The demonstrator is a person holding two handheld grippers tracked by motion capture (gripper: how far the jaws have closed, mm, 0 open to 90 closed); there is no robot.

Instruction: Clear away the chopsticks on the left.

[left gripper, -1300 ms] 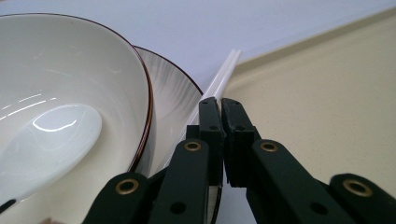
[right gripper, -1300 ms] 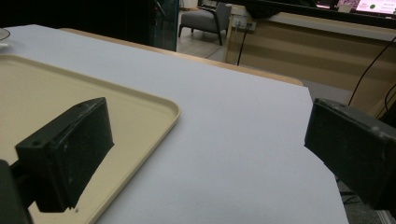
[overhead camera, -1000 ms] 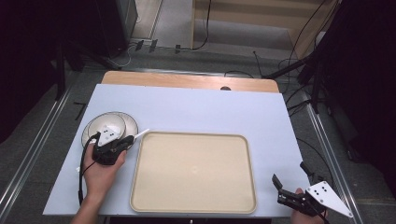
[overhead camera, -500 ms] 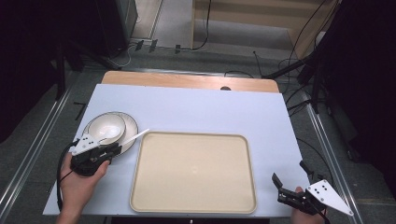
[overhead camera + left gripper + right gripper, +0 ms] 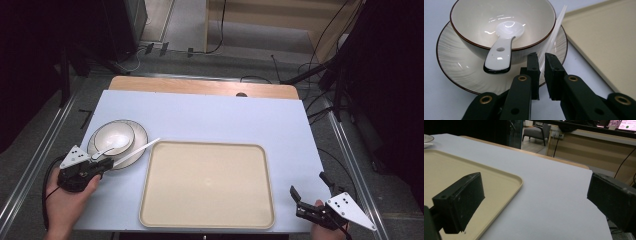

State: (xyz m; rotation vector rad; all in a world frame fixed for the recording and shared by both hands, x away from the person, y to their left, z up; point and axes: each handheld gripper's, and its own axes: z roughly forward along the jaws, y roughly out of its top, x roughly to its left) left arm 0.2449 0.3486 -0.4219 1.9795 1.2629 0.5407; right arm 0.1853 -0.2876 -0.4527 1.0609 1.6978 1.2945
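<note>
One white chopstick (image 5: pixel 135 152) is what the work is about right now. It lies slanted across the striped plate (image 5: pixel 141 134), just off the left edge of the beige tray (image 5: pixel 207 185). Its far tip pokes out toward the tray's top-left corner and its near end points back at the person.

The left gripper (image 5: pixel 105 164) sits to the left of the tray, at the plate's near rim. Its jaws have just been closing, and in the left gripper view the chopstick's near end (image 5: pixel 554 32) sits in the thin slit between them. To me it looks pinched. Taking it by the end makes sense, since that's the part clear of the bowl (image 5: pixel 114 137), so nothing gets bumped.

The bowl stands on the plate, also left of the tray, with a white soup spoon (image 5: pixel 106 151) resting inside it and its handle hanging over the near lip.

My guess is the tray is bare because the set gets moved onto it piece by piece.

The right gripper (image 5: pixel 310 186) is parked past the tray's bottom-right corner with its jaws spread wide and nothing between them, probably waiting its turn. Everything sits on the pale blue table (image 5: pixel 225 120).
</note>
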